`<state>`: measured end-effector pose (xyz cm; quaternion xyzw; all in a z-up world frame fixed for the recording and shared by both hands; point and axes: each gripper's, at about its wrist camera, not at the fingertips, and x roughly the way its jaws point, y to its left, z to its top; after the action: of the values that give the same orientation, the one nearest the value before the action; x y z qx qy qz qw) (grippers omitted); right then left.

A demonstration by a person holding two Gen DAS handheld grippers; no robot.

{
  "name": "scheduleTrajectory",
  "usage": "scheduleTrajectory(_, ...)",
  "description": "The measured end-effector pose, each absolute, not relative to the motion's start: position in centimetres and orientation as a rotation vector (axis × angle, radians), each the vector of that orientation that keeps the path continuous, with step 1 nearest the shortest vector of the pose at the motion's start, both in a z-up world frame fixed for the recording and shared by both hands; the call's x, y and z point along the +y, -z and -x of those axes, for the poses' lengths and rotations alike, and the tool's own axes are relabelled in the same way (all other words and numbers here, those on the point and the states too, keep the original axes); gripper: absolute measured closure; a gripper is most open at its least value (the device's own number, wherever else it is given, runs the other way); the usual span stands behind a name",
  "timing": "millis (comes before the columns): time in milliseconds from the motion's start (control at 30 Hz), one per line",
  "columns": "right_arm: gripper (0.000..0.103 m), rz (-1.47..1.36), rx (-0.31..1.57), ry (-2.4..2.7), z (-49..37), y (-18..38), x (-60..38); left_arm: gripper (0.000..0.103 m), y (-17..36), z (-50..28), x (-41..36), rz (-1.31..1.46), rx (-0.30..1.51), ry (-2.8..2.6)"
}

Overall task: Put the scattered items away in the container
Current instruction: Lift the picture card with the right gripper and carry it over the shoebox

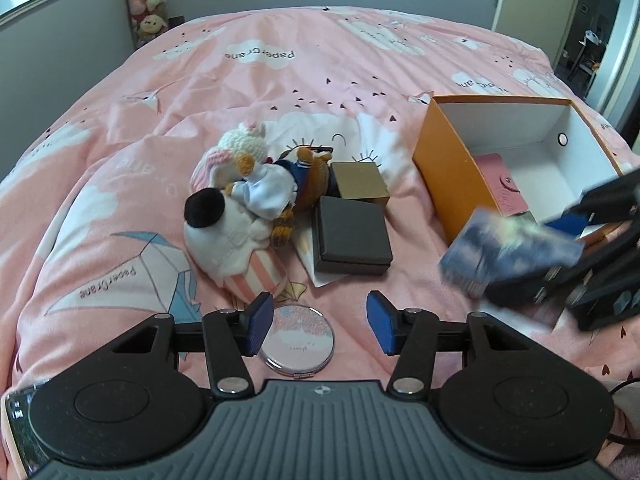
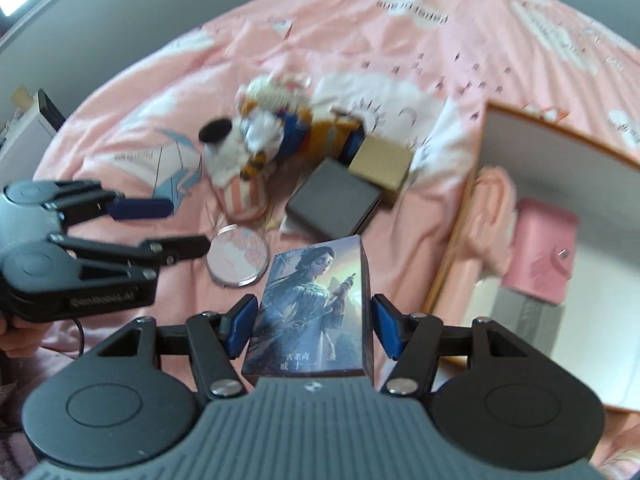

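My right gripper (image 2: 314, 326) is clamped on a tall picture box (image 2: 316, 308) printed with a figure in blue robes; both blue pads press its sides, and the box stands upright between them, clear of the bed (image 2: 360, 40). In my left wrist view that same box (image 1: 508, 248) shows blurred at 3 o'clock, just in front of the orange container (image 1: 444, 168).

My left gripper (image 1: 320, 326) has its jaws parted with nothing between them. It hangs above a round pink compact mirror (image 1: 296, 340), which lies flat on the pink bedspread, partly behind the left pad.

The orange container sits at 2 o'clock in the left view, open at the top with white inner walls. Inside it lie a pink wallet (image 2: 540, 256) and a grey box (image 2: 528, 316).

Still scattered on the bed, around 12 o'clock from the mirror, are a heap of plush toys (image 1: 240, 208), a flat black box (image 1: 352, 236) resting on a sheet of white paper (image 1: 320, 276), and a small brown carton (image 1: 360, 184) touching the black box's far edge. The plush toys lean against one another, just beside the two boxes.
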<state>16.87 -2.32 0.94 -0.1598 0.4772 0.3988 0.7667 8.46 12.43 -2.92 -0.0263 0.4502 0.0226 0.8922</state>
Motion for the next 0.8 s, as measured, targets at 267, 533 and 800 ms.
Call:
scheduleTrajectory(267,0.039,0.357,0.943,-0.733,-19.9,-3.6,-5.5,0.042,2.9,-9.5,11.4,0.021,0.93,-0.019)
scheduleTrajectory(533,0.039,0.357,0.997,-0.606,-24.1,-1.5,-8.5,0.042,3.5,-11.4,12.3,0.101,0.937,0.053)
scheduleTrajectory(800,0.039,0.358,1.067,-0.593,-25.7,1.7,-9.2,0.042,5.1,-14.9,12.5,0.145,0.973,0.085)
